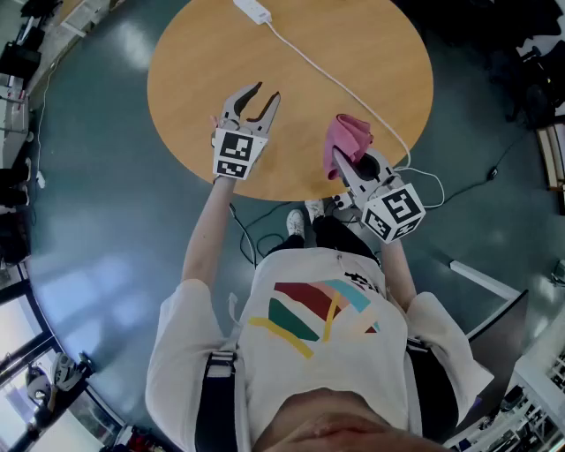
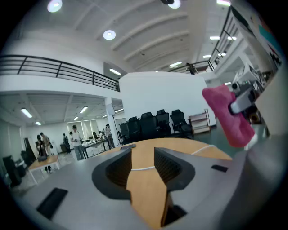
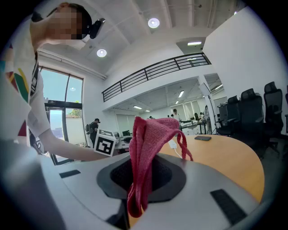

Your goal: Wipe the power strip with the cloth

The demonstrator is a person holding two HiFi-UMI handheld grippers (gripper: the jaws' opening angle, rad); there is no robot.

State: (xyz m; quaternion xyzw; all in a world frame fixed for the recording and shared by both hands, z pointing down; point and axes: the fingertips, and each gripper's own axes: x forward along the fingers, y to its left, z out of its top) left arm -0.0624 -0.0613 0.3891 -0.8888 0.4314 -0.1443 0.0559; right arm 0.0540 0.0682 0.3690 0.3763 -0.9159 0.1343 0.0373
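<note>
– Pink cloth (image 3: 146, 148), bunched, is pinched between the jaws of the right gripper (image 1: 342, 166). They are pressed onto a fold, and the rest stands up and droops over them.

– And the left gripper (image 1: 264, 99)?

– Its jaws are spread with nothing between them. Its own view shows only bare wood in the gap. It hangs over the near part of the round wooden table (image 1: 199, 62), level with the right gripper and apart from it.

– Where is the power strip (image 1: 253, 11)?

– It lies at the far edge of the table, well away from both grippers. Its white cable (image 1: 331, 78) runs back across the top and drops off the near right edge, passing just beside the cloth.

– So has any wiping been done?

– I'd say none. The cloth is in hand, which covers the pick-up, but it hangs above the near rim and touches nothing. The reach across to the strip and every wiping stroke are left to do. The empty left gripper could steady the strip.
</note>
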